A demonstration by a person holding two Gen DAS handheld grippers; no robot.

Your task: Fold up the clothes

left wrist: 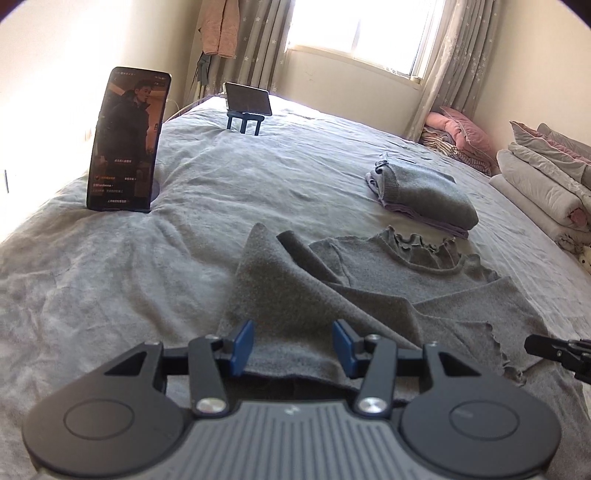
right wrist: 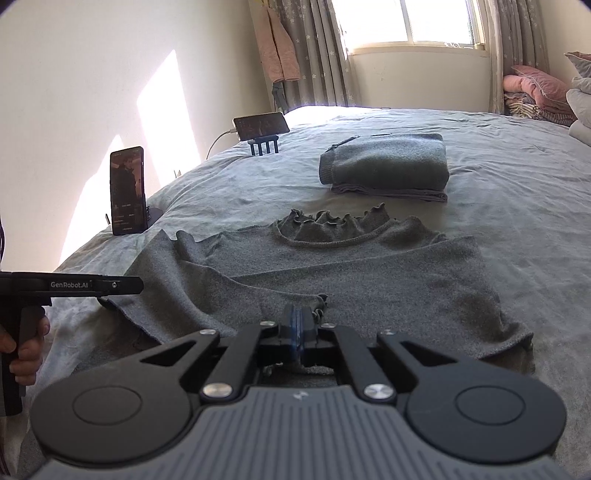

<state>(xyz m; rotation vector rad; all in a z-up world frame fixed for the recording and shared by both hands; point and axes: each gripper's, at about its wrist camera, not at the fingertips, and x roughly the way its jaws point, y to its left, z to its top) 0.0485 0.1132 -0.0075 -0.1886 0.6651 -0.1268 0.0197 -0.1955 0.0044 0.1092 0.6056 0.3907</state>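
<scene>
Straight ahead of both my grippers, spread on the bed, lies the grey top, frilled collar at the far end, hem toward me, so its long axis runs away from me w/ the width going left-right. One sleeve is laid across the body, its ruffled cuff sitting right at my right gripper, whose blue pads are clenched on that cuff/edge of fabric. My left gripper is released, jaws wide, w/ the top's left side rucked up into a peak just beyond and between them; cloth sits under the fingers but isn't pinched. So the right has the hold, the left is nearest the loose left flank. Beyond the collar, a folded pile of grey knits sits apart. Sheet is soft, wrinkly, grey. Further out: two phones on stands, curtained window, stacked bedding at the right.
</scene>
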